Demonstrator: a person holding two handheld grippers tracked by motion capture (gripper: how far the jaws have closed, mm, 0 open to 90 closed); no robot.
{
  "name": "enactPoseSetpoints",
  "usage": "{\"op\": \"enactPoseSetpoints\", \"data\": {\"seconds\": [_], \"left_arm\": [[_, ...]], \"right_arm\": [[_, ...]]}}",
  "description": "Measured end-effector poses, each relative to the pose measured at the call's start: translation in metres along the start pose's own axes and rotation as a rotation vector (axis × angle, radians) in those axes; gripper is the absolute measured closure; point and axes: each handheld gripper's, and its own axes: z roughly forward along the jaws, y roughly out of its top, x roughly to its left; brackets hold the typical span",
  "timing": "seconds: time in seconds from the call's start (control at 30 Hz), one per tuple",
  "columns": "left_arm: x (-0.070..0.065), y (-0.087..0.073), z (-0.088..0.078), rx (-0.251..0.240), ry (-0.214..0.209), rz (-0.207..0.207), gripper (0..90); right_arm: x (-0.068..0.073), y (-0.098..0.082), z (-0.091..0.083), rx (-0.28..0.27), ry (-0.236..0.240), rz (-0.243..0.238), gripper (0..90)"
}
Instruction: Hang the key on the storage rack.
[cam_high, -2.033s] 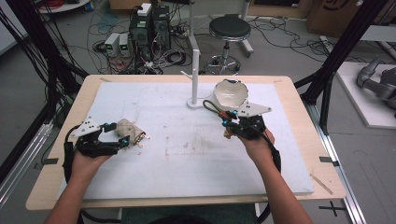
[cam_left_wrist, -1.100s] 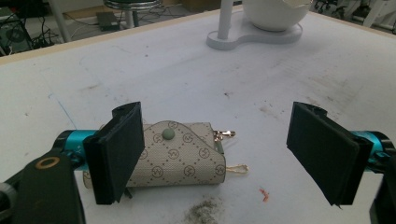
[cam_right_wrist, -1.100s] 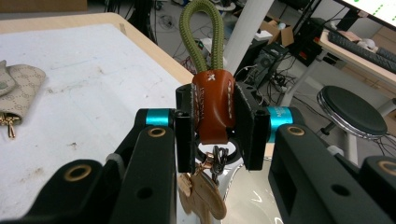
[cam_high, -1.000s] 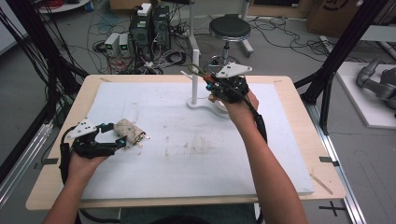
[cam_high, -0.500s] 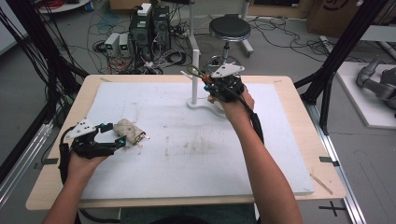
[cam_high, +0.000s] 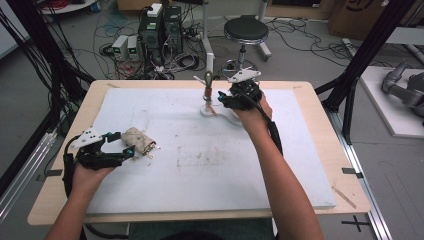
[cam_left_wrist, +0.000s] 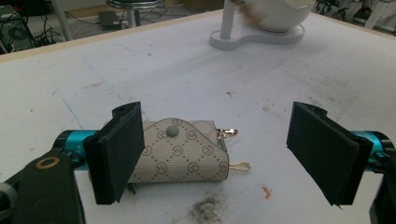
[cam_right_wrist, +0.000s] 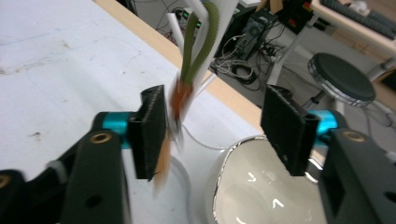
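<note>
The lanyard (cam_right_wrist: 198, 44) is being seen blurred in the right gripper view, its orange lower end smeared beside 1 pad. It is being hung from the white stand (cam_high: 208, 95), long axis near vertical, loop uppermost. The right gripper (cam_high: 226, 100) is being held with jaws apart, having just been opening, the lanyard between them unpressed. A white bowl (cam_right_wrist: 261, 186), partly cut off, is sitting below. The left gripper (cam_high: 125, 145) is being kept spread around the key pouch (cam_left_wrist: 182, 151), clasps pointing away.
</note>
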Motion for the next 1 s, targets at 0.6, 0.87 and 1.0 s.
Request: {"op": "enactPoseSetpoints", "data": {"seconds": [0.6,0.87,1.0], "left_arm": [[-0.002,0.0,0.002,0.004,-0.004,0.006,19.0],[-0.002,0.0,0.002,0.001,-0.009,0.01,19.0],[-0.002,0.0,0.003,-0.001,-0.013,0.008,19.0]], "right_arm": [[-0.005,-0.086,-0.047,-0.051,0.056,0.116,31.1],[-0.004,-0.128,-0.062,-0.06,0.07,0.184,26.4],[-0.002,-0.139,-0.063,-0.056,0.081,0.193,25.0]]}}
